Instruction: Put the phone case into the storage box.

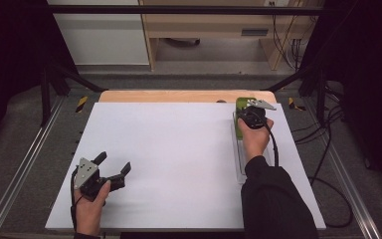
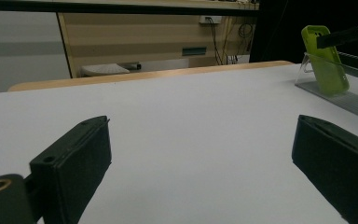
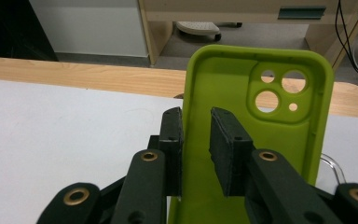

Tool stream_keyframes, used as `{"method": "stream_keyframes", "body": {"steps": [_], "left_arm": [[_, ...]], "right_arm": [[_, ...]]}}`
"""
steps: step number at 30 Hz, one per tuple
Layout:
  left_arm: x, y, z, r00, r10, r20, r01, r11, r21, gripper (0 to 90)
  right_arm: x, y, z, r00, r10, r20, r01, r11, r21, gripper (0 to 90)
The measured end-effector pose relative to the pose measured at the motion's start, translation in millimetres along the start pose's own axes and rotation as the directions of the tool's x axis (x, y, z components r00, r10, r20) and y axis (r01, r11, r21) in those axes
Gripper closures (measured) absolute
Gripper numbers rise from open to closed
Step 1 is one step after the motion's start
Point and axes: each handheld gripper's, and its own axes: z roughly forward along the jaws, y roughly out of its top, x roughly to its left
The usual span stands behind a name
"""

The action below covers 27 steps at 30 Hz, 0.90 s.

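Observation:
A lime-green phone case (image 3: 279, 140) stands upright, its inside and camera holes facing me, on a clear plastic stand (image 1: 239, 159) at the table's far right. My right gripper (image 3: 196, 114) is at the case; its jaws sit slightly apart, one on each side of the case's left side wall, with a gap showing beside the right pad. From above, the right gripper (image 1: 251, 110) covers the lower part of the case (image 1: 243, 102). My left gripper (image 1: 114, 162) rests wide open at the front left, nothing between its jaws. In the left gripper view (image 2: 200, 140) the case (image 2: 326, 60) leans on its stand (image 2: 354, 100).
A white board (image 1: 179, 149) covers the wooden table (image 1: 179, 95). Metal rails run along both sides. Cables trail on the floor at the right (image 1: 328, 164). Wooden furniture (image 1: 214, 30) stands beyond the table's far edge.

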Motion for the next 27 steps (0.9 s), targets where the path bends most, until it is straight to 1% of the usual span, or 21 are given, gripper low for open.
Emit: {"method": "stream_keyframes", "body": {"steps": [12, 17, 27], "left_arm": [[0.2, 0.0, -0.1, 1.0000, 0.001, 0.000, -0.001, 1.0000, 0.000, 4.2], [0.1, 0.0, -0.1, 1.0000, 0.001, 0.000, -0.001, 1.0000, 0.000, 4.2], [0.0, 0.0, 0.0, 1.0000, 0.001, -0.001, -0.001, 1.0000, 0.000, 4.2]], "right_arm": [[-0.1, 1.5, -1.6, 0.9999, -0.009, 0.010, 0.009, 1.000, -0.005, 70.7], [-0.1, 2.5, -2.8, 0.9998, -0.006, 0.017, 0.006, 1.000, -0.007, 66.7], [0.4, 5.3, -5.6, 0.9996, 0.005, 0.026, -0.005, 1.000, -0.008, 54.4]]}}
